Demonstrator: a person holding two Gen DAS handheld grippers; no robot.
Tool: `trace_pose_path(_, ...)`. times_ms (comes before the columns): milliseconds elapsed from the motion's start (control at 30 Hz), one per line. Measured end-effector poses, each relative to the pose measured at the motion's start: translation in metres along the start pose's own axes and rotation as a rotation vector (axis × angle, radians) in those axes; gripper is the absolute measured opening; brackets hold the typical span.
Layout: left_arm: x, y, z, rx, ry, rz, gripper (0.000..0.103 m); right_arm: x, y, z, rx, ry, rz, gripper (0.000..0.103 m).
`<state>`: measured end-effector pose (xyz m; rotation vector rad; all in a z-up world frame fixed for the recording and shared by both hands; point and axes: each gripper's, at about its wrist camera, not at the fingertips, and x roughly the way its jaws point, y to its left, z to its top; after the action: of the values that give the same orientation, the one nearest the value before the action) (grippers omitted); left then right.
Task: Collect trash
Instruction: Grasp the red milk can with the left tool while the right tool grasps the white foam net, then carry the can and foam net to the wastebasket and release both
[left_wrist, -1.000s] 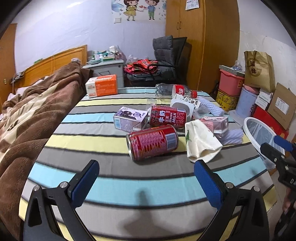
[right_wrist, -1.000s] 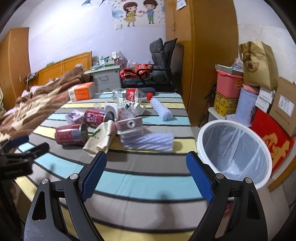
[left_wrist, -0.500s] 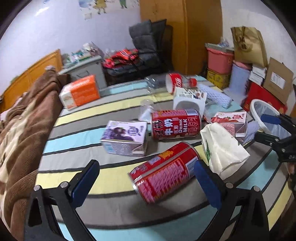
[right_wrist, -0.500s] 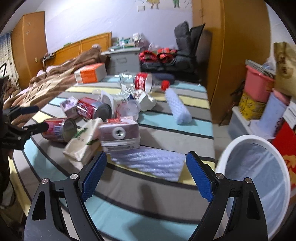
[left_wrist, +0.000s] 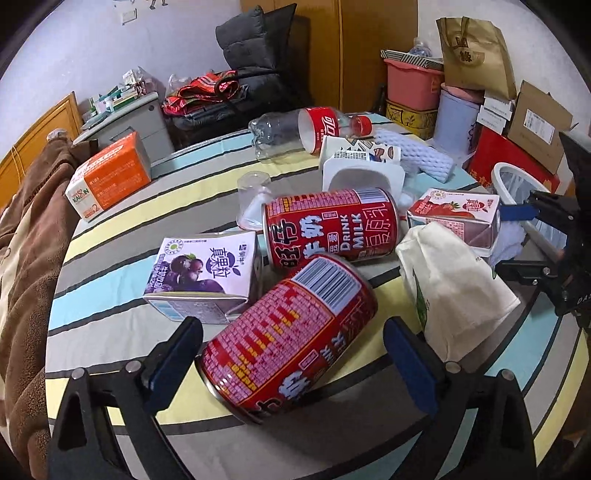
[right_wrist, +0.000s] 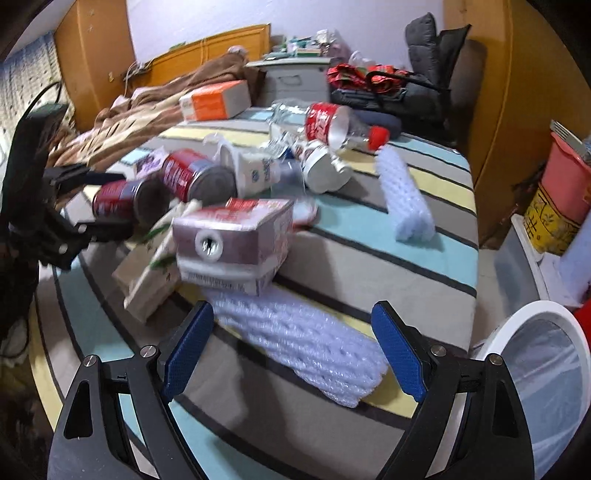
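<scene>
Two handheld grippers reach over a striped tablecloth (left_wrist: 110, 266) littered with trash. The left gripper (left_wrist: 291, 354) is released, its blue-padded fingers spread wide on either side of a red can (left_wrist: 288, 339) lying on its side; the pads are near the can, but contact cannot be told. Just behind this can lies a second red milk can (left_wrist: 332, 225), with a purple juice carton (left_wrist: 203, 273) to its left and a cream paper bag (left_wrist: 450, 291) to its right. The right gripper (right_wrist: 293, 354) is also released, its fingers apart above a white foam net sleeve (right_wrist: 306, 347) near the table's edge. Behind the sleeve sits a strawberry milk carton (right_wrist: 232, 243). A white-rimmed trash bin (right_wrist: 546, 373) lined with a clear bag stands on the floor just beside the table, to the right. Farther back lie a cola bottle (right_wrist: 332, 122) and an orange box (right_wrist: 214, 99).
</scene>
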<state>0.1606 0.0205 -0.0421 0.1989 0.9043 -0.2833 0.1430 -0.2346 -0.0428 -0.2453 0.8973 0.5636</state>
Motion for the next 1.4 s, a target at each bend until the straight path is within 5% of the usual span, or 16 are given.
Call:
trace_pose_path(333,-0.006,-0.009,-0.005,-0.032,0.024,-0.115,0.073,-0.011,-0.003,-0.010,0.017,-0.015,-0.030,0.027)
trace_pose_path(400,-0.006,-0.012,-0.007,-0.042,0.035,-0.152,0.073,-0.012,0.000,-0.012,0.018,-0.014,-0.043,0.024)
trace_pose_path(733,-0.006,-0.020,0.006,0.010,-0.017,-0.160,0.079,-0.024,0.002,-0.025,0.111,-0.021,-0.018,0.020)
trace_pose_path(867,0.010,-0.026,0.008,0.030,0.037,-0.157,0.079,-0.026,0.001,-0.032,0.157,-0.031,-0.023,0.020)
trace_pose_path(1033,0.016,-0.028,0.006,0.021,0.059,-0.165,0.067,-0.029,0.001,-0.039,0.191,-0.042,-0.028,0.020)
trace_pose_path(1400,-0.002,-0.029,-0.004,-0.047,0.016,-0.172,0.061,-0.037,-0.002,-0.045,0.283,-0.120,-0.011,0.020)
